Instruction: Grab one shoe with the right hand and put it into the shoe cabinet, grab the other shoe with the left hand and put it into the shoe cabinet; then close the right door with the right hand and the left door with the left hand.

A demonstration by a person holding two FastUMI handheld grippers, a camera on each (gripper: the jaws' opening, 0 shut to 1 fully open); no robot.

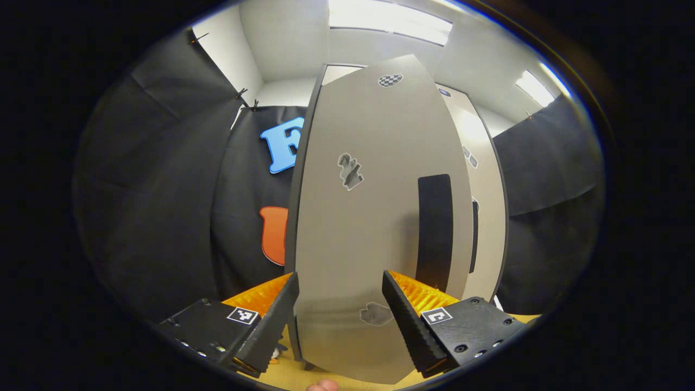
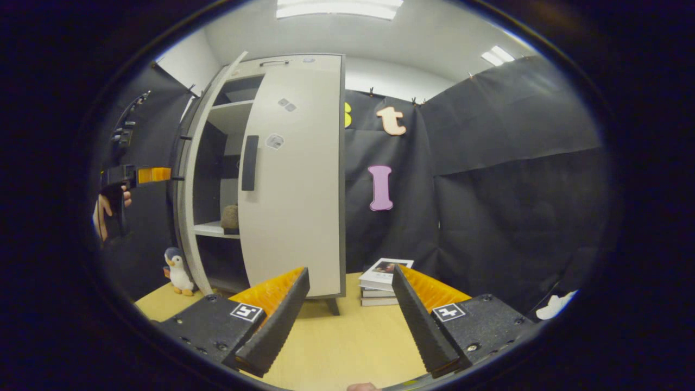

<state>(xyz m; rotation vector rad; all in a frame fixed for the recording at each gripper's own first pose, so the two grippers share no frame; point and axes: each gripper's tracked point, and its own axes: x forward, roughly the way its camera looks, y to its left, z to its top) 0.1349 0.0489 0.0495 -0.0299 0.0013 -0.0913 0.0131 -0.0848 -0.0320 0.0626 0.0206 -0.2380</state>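
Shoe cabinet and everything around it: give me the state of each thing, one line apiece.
Left door: partly open, left gripper close before it.
Right door: closed.
Shoe: on a shelf inside the shoe cabinet.
Left gripper: open, holding nothing.
Right gripper: open, holding nothing, back from the cabinet.
Books: stacked flat, closed.
Penguin toy: upright beside the cabinet.

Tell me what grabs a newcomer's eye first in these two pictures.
The tall pale cabinet stands out: in the right gripper view its right door is shut while the left door stands ajar, showing a shoe on a shelf. In the left gripper view that left door looms close, just beyond the open left tongs. A toy penguin stands beside the cabinet.
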